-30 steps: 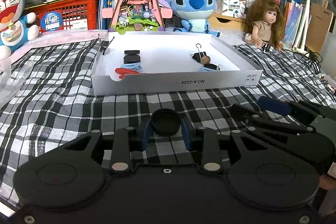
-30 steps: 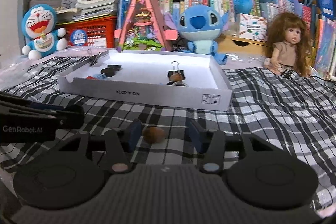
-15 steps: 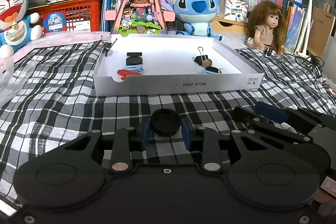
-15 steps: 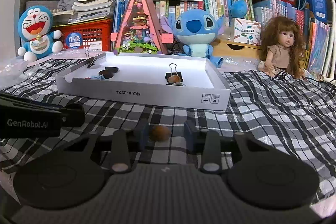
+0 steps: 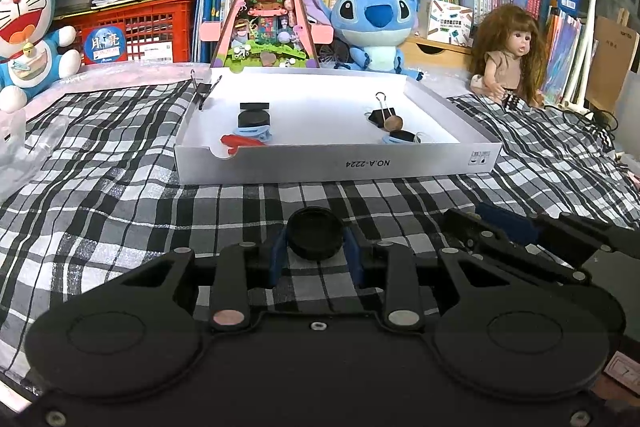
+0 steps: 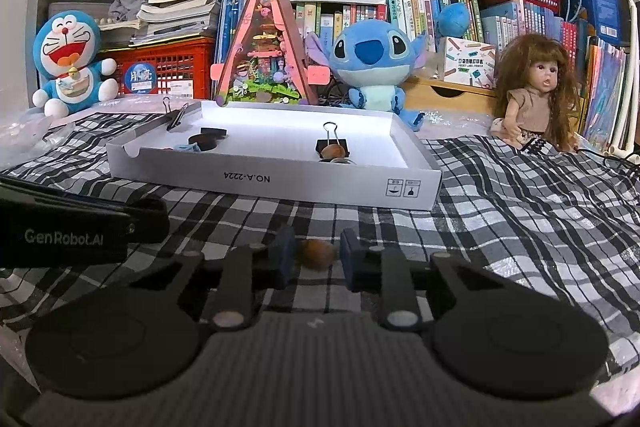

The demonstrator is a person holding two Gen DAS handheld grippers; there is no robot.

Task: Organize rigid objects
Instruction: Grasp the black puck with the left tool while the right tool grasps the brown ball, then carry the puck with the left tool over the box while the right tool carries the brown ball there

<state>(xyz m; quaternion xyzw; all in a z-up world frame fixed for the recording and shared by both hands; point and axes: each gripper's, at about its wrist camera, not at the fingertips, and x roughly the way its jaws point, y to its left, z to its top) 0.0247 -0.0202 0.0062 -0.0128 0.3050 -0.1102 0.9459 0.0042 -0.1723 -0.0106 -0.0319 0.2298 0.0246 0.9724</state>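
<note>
Ahead, the white tray point(image 5: 336, 165) holds binder clips, dark caps and a brown nut point(image 5: 393, 123), with plaid cloth point(image 5: 120, 203) between its near wall and me, while my left tongs point(image 5: 316, 247) grip a round black cap point(image 5: 316, 233) and my right tongs point(image 6: 316, 255) pinch a small brown nut point(image 6: 317, 254).

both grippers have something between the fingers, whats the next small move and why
Probably carry both forward over the white box and release there. The left gripper pinches a black cap, the right gripper grips a small brown nut, and the box ahead already holds similar caps, a nut and binder clips.
</note>
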